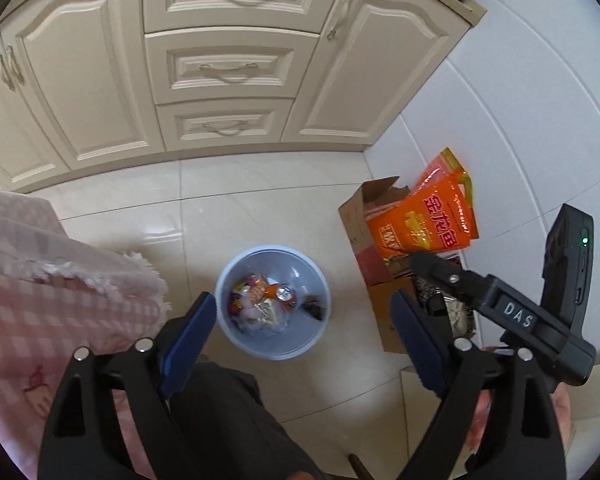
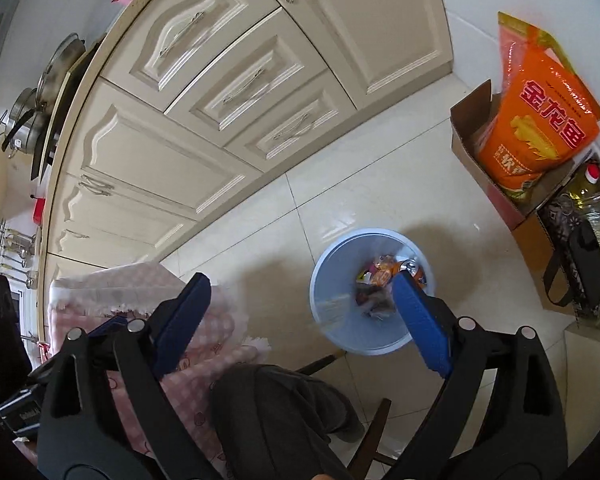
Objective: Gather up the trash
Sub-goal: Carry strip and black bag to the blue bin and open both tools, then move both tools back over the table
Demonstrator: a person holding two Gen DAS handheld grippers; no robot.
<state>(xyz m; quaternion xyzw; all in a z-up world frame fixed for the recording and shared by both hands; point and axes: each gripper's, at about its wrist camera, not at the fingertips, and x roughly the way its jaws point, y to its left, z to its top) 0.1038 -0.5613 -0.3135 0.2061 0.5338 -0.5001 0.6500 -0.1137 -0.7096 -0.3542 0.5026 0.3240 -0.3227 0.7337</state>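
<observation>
A light blue trash bin (image 1: 236, 336) stands on the tiled floor and holds wrappers and a drink can (image 1: 285, 292). My left gripper (image 1: 304, 336) is open and empty, held above the bin. The bin also shows in the right wrist view (image 2: 332, 320), with the trash (image 2: 380, 280) inside. My right gripper (image 2: 300, 320) is open and empty, above and just left of the bin; its right finger (image 2: 420, 316) overlaps the bin's rim. The right gripper's body (image 1: 520, 312) shows at the right of the left wrist view.
Cream kitchen cabinets (image 1: 228, 68) line the far side. A table with a pink checked cloth (image 1: 40, 300) is at the left. A cardboard box (image 1: 364, 248) holding an orange bag (image 1: 436, 220) stands by the white wall. A dark trouser leg (image 2: 268, 412) is below the grippers.
</observation>
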